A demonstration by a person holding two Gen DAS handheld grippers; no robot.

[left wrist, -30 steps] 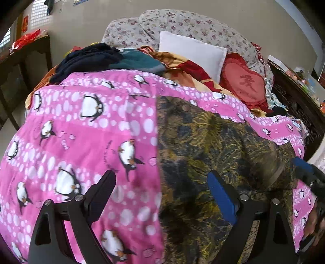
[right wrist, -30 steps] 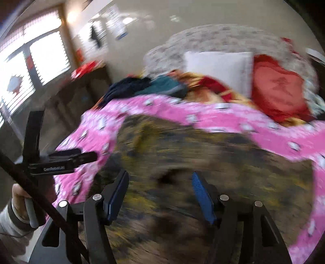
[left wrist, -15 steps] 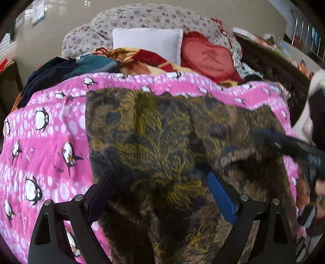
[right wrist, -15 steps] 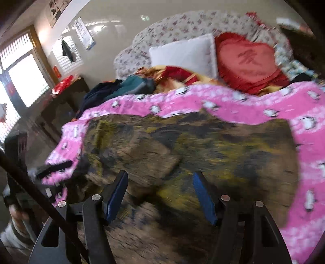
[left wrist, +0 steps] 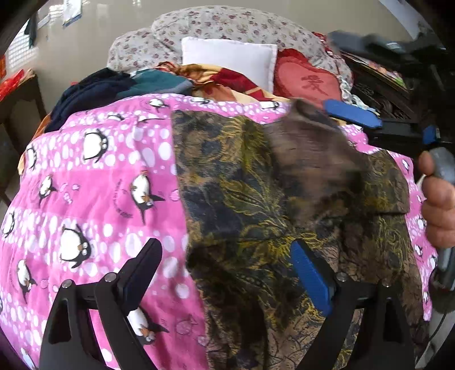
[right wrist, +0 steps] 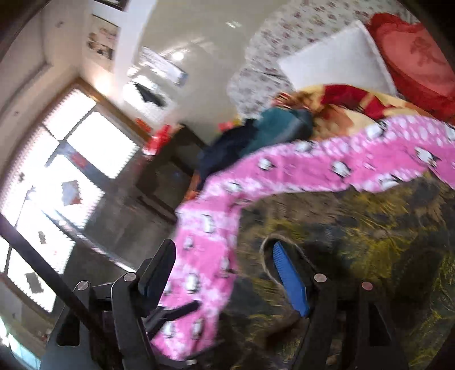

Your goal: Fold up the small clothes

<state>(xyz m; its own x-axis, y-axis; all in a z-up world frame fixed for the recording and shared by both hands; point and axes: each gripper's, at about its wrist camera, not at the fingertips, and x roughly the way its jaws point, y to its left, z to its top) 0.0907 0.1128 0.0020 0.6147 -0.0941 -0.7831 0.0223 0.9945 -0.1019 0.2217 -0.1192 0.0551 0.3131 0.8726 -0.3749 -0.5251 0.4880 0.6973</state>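
A dark garment with a yellow leaf print (left wrist: 256,199) lies spread on the pink penguin quilt (left wrist: 93,182). My left gripper (left wrist: 227,270) is open and empty, low over the garment's near left edge. In the left wrist view my right gripper (left wrist: 352,113) is at the far right, with a lifted flap of the garment (left wrist: 310,148) beside its blue pad; whether it grips the flap I cannot tell. In the blurred, tilted right wrist view the right gripper (right wrist: 224,270) looks open over the garment (right wrist: 369,227) and quilt (right wrist: 204,233).
A pile of dark and teal clothes (left wrist: 113,85), a white pillow (left wrist: 227,57), a red heart cushion (left wrist: 307,79) and a floral bolster (left wrist: 216,25) lie at the bed's head. Dark wooden furniture (left wrist: 384,94) stands right of the bed, a table (left wrist: 17,96) to the left.
The right gripper has swung from the near right to the far right of the bed, and a flap of the garment has risen there. The left gripper has shifted left.
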